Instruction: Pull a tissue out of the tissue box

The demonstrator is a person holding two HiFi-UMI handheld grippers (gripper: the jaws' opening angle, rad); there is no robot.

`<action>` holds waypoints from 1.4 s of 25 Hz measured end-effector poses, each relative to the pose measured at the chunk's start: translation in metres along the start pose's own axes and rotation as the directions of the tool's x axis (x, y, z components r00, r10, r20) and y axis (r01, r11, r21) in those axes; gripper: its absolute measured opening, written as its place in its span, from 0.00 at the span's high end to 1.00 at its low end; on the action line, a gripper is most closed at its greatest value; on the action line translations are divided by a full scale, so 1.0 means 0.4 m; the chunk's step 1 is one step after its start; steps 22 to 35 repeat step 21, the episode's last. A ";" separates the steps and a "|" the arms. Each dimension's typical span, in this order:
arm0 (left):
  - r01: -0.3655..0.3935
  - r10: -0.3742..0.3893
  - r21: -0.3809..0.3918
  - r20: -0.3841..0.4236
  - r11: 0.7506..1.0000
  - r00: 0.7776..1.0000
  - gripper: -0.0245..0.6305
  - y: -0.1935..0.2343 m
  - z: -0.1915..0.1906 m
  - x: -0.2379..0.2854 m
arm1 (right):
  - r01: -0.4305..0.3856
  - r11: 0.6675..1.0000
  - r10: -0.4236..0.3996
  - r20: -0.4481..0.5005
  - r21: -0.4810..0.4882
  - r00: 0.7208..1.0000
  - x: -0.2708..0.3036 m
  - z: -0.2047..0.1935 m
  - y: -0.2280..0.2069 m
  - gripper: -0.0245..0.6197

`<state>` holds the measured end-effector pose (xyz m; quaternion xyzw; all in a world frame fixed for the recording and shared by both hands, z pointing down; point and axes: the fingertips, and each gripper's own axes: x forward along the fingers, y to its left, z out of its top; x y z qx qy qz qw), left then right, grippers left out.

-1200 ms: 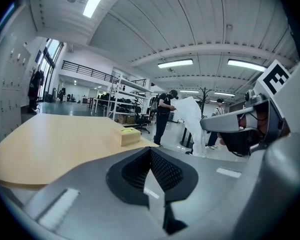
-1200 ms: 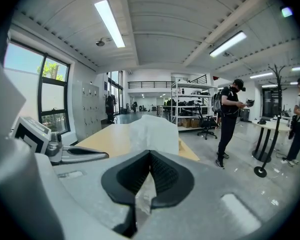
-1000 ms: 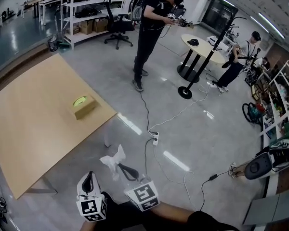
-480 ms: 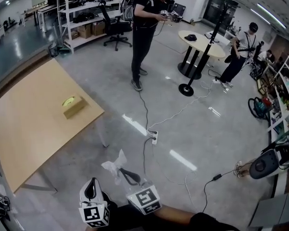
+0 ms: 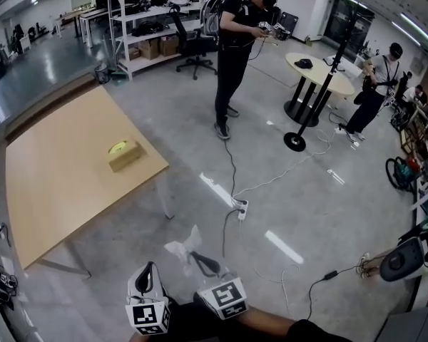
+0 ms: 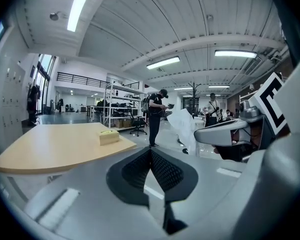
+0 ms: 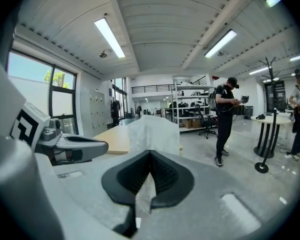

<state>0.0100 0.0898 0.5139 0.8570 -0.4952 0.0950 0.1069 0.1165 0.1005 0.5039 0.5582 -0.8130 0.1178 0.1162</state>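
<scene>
Little has shifted: the right gripper [image 7: 149, 156] still clamps the crumpled white tissue [image 5: 184, 246]; the left gripper [image 6: 151, 154] is closed on nothing. Far left, the tan cardboard tissue box [image 5: 125, 155] sits on a light wooden table [image 5: 57, 184].

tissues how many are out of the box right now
1: a white tissue pinched in the right gripper, over the floor, well clear of the tissue box on the wooden table. More may be hidden inside the box.

Open floor [image 5: 185, 127] lay between me and the table [image 5: 50, 191], the tissue box [image 5: 125, 155] stood free near its corner, and a power strip [image 5: 240, 206] lay rightward.
</scene>
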 end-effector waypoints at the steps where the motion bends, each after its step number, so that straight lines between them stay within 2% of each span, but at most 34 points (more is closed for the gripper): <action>1: -0.003 0.003 -0.002 -0.002 1.000 1.000 0.93 -0.002 -0.003 -0.003 | 0.000 1.000 0.000 0.001 0.001 1.000 -0.003 -0.001 -0.002 0.98; 12: 0.023 -0.023 -0.012 -0.020 1.000 1.000 0.93 -0.029 -0.021 0.016 | 0.040 0.999 -0.040 0.001 -0.007 0.999 -0.017 -0.011 -0.038 0.98; 35: 0.027 -0.028 -0.023 -0.021 0.999 0.999 0.93 -0.018 -0.014 0.033 | 0.023 1.000 -0.023 -0.011 -0.003 1.000 0.000 -0.004 -0.027 0.98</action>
